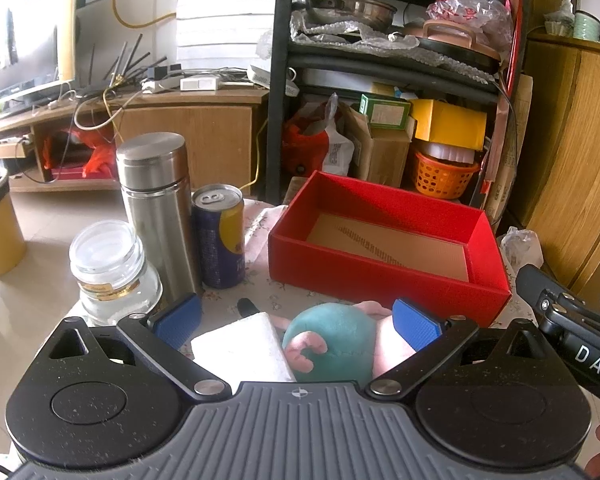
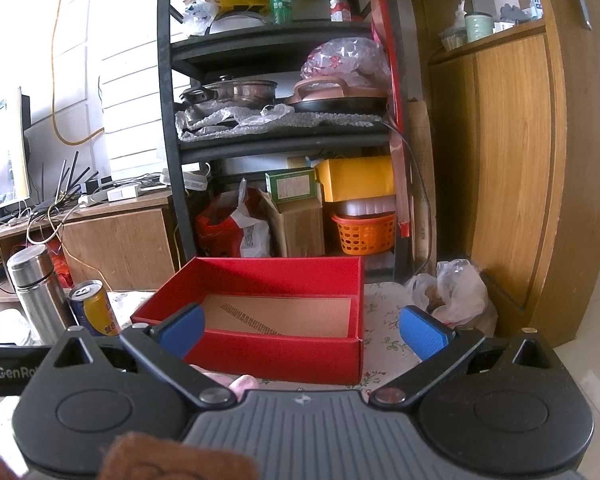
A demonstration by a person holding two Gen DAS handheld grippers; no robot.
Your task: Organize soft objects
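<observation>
left tongs (image 1: 296, 320): we hold them spread wide, gripping nothing, straddling the plush toy (image 1: 336, 344) and the white sponge (image 1: 244, 346)
right tongs (image 2: 302, 326): wide apart too, empty, facing the box
plush toy: teal and pink, on the surface (image 1: 260, 284) just before the red box (image 1: 384, 256)
step: we judge first pick, box looks empty
next move: lower left tongs, close on the toy, lift over the box's near wall
far: flask (image 1: 156, 208), can (image 1: 220, 236), jar (image 1: 112, 268) left of box
</observation>
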